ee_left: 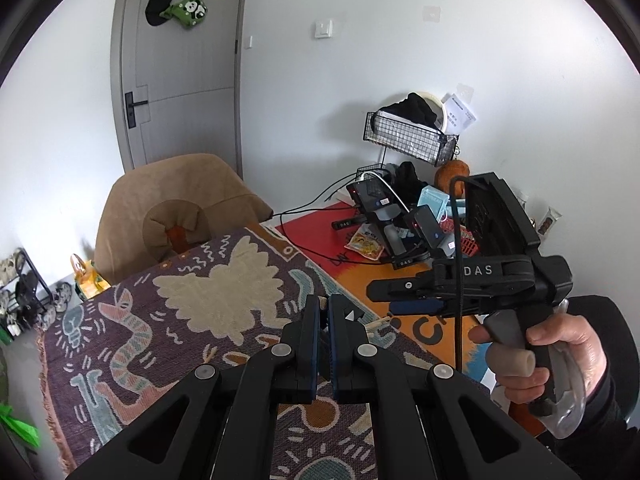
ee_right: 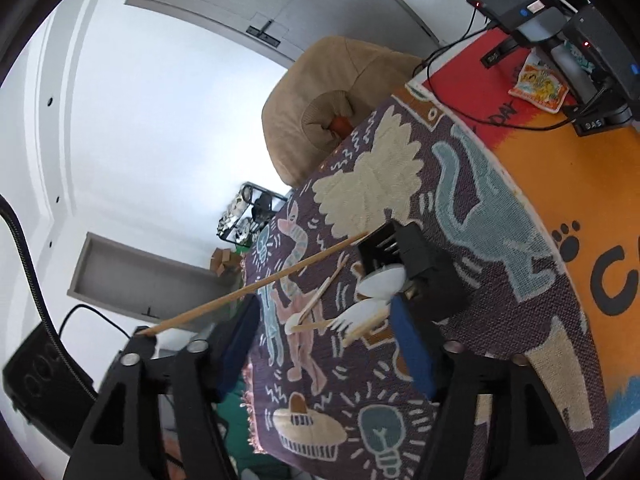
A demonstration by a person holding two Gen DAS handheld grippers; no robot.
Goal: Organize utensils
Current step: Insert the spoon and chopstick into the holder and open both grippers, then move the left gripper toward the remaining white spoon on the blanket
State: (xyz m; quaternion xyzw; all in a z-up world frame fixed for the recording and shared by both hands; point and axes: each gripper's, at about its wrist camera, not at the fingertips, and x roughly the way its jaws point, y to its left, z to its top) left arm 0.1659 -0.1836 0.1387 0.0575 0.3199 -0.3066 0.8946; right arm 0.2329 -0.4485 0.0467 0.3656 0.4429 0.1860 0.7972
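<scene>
Left gripper (ee_left: pixel 324 312) is clenched on nothing, hovering over the patterned woven cloth (ee_left: pixel 224 292). Right gripper (ee_right: pixel 324 344) has its jaws spread wide over the cloth; a long wooden chopstick (ee_right: pixel 256 286) rests across its left finger, not pinched. White spoons (ee_right: pixel 382 280) and more chopsticks (ee_right: pixel 320 298) lie beside a black utensil holder (ee_right: pixel 416 264) tipped on the cloth.

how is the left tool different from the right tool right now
The left tool has its blue-padded fingers shut with nothing between them, while the right tool stands wide open. A long wooden chopstick rests across the right tool's arm; nothing rests on the left. Both are black.
</scene>
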